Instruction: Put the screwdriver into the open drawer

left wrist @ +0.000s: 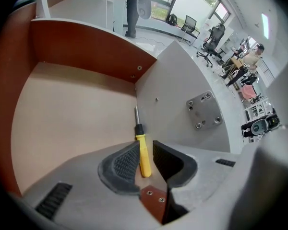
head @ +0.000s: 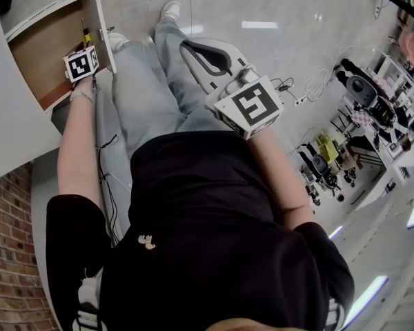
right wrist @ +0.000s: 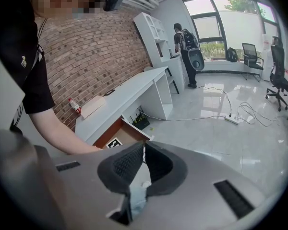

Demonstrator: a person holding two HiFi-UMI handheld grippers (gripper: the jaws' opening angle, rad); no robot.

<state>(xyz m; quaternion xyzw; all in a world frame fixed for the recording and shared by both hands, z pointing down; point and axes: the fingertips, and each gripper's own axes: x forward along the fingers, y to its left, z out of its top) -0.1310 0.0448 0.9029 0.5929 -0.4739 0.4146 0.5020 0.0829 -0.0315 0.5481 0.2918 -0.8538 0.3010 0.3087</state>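
The open drawer has a bare wooden floor, a red-brown back wall and a grey right side wall. My left gripper reaches into it. Its pads are shut on the yellow handle of the screwdriver. The thin metal shaft points ahead along the right side wall, low over the drawer floor. In the head view the screwdriver sticks out past the marker cube. My right gripper hangs above the person's legs, away from the drawer. Its jaws are shut with nothing between them.
The drawer belongs to a white desk against a brick wall. A metal plate is screwed to the drawer's side wall. Cables and a power strip lie on the glossy floor. A person with a backpack stands far back.
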